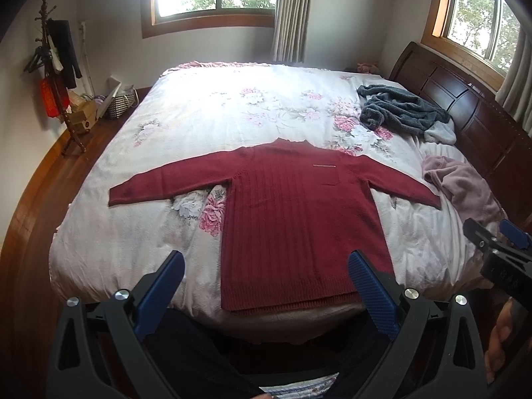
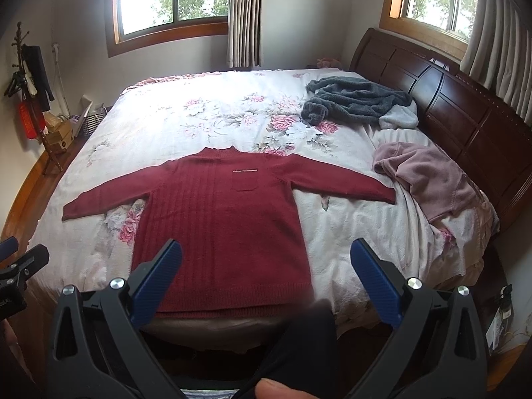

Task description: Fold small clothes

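With the left gripper (image 1: 266,282) and right gripper (image 2: 266,272) both wide open and empty short of the sweater (image 1: 299,206), I'd pinch each cuff and fold inward.

The left gripper (image 1: 266,286) is held level and forward, its blue-padded fingers (image 1: 163,286) spread wide with nothing between them. The right gripper (image 2: 266,276) sits alongside at about the same height, its jaws equally wide and empty. Part of a hand (image 1: 502,339) grips the right tool's handle, and dark-clad legs (image 1: 196,359) show below.
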Tool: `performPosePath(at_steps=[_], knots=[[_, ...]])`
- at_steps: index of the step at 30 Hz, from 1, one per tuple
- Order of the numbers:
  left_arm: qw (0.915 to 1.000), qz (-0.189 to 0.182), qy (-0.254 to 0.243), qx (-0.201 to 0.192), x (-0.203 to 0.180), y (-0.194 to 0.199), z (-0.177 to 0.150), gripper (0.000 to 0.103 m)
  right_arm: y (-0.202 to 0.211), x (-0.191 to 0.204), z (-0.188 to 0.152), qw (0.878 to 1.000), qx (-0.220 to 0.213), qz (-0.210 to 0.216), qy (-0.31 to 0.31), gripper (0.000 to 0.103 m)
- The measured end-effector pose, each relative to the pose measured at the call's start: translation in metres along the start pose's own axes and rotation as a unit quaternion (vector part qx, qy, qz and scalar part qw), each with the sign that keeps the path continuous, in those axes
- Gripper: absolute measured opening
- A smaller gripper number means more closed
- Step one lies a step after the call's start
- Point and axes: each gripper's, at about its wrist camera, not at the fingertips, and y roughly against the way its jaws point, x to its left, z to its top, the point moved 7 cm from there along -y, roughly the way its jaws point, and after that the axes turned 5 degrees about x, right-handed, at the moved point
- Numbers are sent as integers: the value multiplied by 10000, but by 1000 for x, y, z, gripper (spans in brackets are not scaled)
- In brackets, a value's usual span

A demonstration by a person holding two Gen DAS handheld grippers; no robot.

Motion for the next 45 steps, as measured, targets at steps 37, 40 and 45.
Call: performPosePath(at_steps=[37,40,45], knots=[[9808,-1574,488,1045,-56,-224,33,99,-494,-485,-12,7217,452,2219,-6541,45],[9796,-1586,584,1086,-56,-234,36,99,-521,-494,-11,7200,580,2101,-6589,45],[9588,-2174,1170,1404,-55,-256,34,99,-543,-501,-6,7368,630,1926,-6451,42]])
